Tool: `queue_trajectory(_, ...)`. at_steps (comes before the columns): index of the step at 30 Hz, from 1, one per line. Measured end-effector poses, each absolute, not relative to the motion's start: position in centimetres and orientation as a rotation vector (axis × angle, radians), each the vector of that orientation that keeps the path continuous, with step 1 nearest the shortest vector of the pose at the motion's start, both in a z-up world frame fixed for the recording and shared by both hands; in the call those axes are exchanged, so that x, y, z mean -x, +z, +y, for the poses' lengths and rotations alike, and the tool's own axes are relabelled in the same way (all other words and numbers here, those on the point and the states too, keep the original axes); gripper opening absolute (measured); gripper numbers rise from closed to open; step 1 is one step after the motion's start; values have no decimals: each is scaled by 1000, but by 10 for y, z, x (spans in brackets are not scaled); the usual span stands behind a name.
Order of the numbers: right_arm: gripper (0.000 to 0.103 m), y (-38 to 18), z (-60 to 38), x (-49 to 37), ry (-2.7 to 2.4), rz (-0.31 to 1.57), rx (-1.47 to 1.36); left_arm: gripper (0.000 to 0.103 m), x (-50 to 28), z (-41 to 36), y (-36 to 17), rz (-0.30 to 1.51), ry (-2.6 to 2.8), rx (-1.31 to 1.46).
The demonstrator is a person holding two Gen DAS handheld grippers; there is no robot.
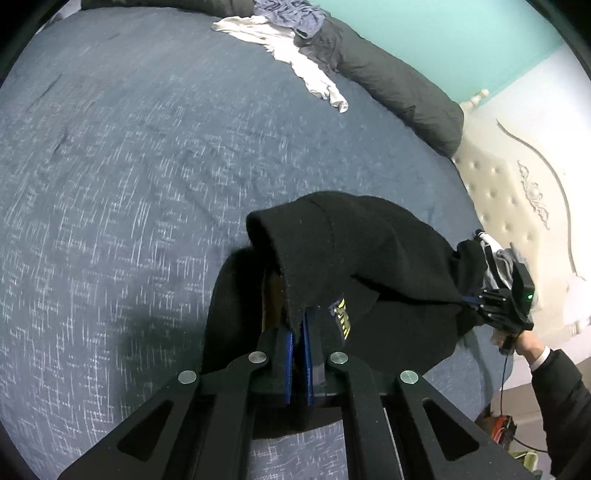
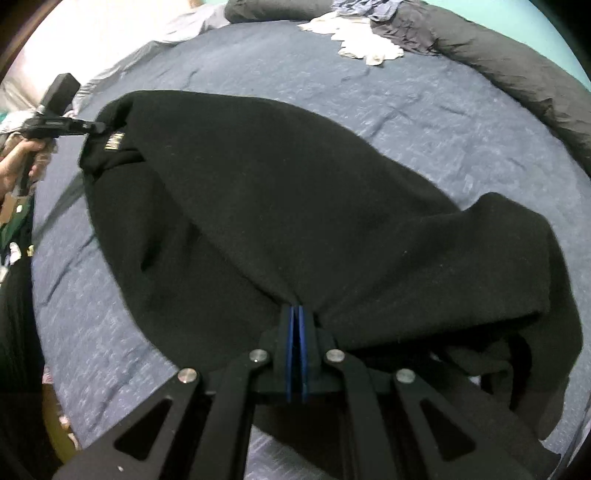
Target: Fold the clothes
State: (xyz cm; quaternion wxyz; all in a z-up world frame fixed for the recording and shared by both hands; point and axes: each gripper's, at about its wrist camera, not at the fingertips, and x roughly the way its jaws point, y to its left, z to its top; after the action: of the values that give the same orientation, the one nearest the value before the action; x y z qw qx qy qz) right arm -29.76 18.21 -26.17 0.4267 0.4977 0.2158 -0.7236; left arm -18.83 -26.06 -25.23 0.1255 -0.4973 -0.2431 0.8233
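Observation:
A black sweater (image 2: 280, 206) is stretched over the blue bedspread (image 2: 424, 110), held at two spots along one edge. My left gripper (image 1: 298, 321) is shut on the fabric beside a yellow label (image 1: 341, 314), and the cloth (image 1: 351, 243) drapes over its blue pads. My right gripper (image 2: 296, 314) is shut on another part of the edge; the sweater fans out ahead of it and a sleeve (image 2: 517, 258) hangs to the right. Each wrist view shows the other gripper: the right one (image 1: 480, 299) at the sweater's far end, the left one (image 2: 92, 127) by the label.
A heap of white, blue and dark clothes (image 1: 295, 29) lies at the far side of the bed next to a long dark grey bolster (image 1: 399, 85). A cream tufted headboard (image 1: 517, 206) borders the bed on the right. A hand and dark sleeve (image 1: 554, 380) hold the right gripper.

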Motion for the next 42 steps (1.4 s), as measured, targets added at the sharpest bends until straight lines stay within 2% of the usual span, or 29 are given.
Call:
queue_trajectory(5, 11, -217, 194, 320, -1928, 349, -1136, 5, 187, -260, -250, -696, 2402, 1437)
queue_trajectory(6, 22, -210, 195, 327, -1965, 338, -1125, 5, 186, -260, -250, -697, 2403, 1435)
queue_trajectory(7, 38, -206, 194, 334, -1995, 338, -1123, 5, 186, -258, -250, -701, 2404, 1432)
queue_trajectory(9, 55, -203, 188, 350, -2063, 396, -1147, 5, 188, -257, -251, -713, 2406, 1426)
queue_trajectory(13, 56, -212, 190, 383, -2219, 549, -1241, 5, 186, -259, -252, -716, 2403, 1420)
queue_trajectory(15, 56, -212, 203, 396, -2293, 549, -1274, 5, 188, -261, -250, -717, 2401, 1405)
queue_trajectory(17, 56, -208, 229, 406, -2388, 498, -1281, 5, 190, -262, -246, -708, 2405, 1386)
queue_trajectory(22, 59, -204, 317, 427, -2588, 184, -1369, 10, 205, -266, -243, -707, 2416, 1371)
queue_trajectory(24, 59, -209, 354, 430, -2623, 39, -1435, 15, 211, -270, -243, -725, 2423, 1361)
queue_trajectory(26, 60, -214, 376, 427, -2616, -36, -1488, 27, 216, -274, -243, -758, 2432, 1348)
queue_trajectory(27, 61, -219, 386, 426, -2598, -65, -1513, 30, 218, -277, -243, -779, 2438, 1342)
queue_trajectory(28, 64, -226, 392, 426, -2571, -82, -1538, 34, 220, -280, -243, -800, 2444, 1335)
queue_trajectory(33, 65, -261, 400, 424, -2456, -62, -1657, 40, 232, -289, -247, -868, 2454, 1343)
queue_trajectory(38, 65, -283, 391, 422, -2394, -17, -1694, 41, 243, -286, -255, -869, 2441, 1368)
queue_trajectory(39, 62, -285, 386, 421, -2388, 38, -1695, 41, 245, -285, -256, -868, 2440, 1369)
queue_trajectory(40, 51, -286, 383, 421, -2386, 72, -1690, 39, 247, -283, -257, -867, 2438, 1371)
queue_trajectory(41, 45, -286, 381, 420, -2391, 89, -1682, 39, 248, -282, -258, -862, 2438, 1372)
queue_trajectory(42, 33, -286, 379, 420, -2395, 106, -1673, 39, 249, -280, -258, -852, 2441, 1375)
